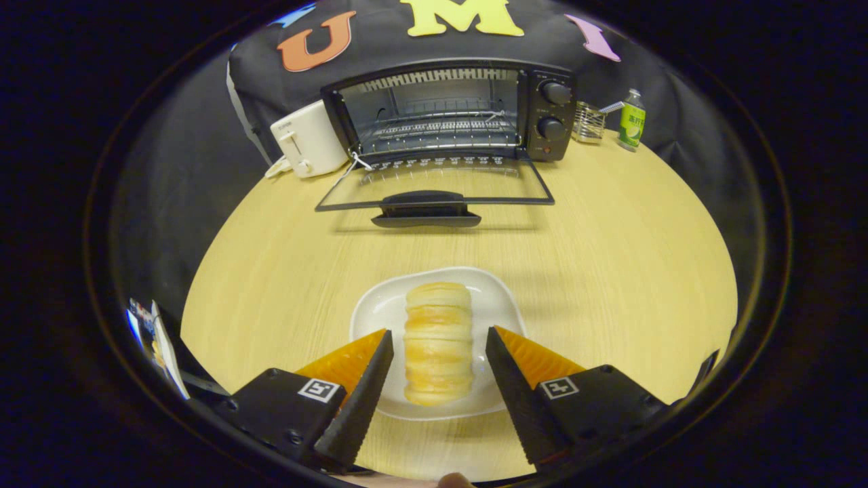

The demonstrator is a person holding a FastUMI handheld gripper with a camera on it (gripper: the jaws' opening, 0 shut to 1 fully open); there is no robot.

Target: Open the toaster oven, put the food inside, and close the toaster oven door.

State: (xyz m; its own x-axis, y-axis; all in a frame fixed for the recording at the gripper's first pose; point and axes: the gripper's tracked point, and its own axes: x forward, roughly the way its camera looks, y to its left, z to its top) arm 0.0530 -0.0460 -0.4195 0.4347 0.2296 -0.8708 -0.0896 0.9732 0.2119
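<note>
A long ridged bread roll (pixel 438 342) lies on a white plate (pixel 500 308) on the wooden table (pixel 610 271). My gripper (pixel 439 342) is open, one finger on each side of the roll with a gap between each finger and the bread. Beyond the plate stands a black toaster oven (pixel 451 112) with its glass door (pixel 434 183) folded down flat onto the table. Its wire rack (pixel 437 129) shows inside, with nothing on it.
A white pop-up toaster (pixel 308 139) stands left of the oven. Right of the oven are a wire holder (pixel 588 123) and a green-labelled bottle (pixel 632 120). Bare table lies between plate and oven door.
</note>
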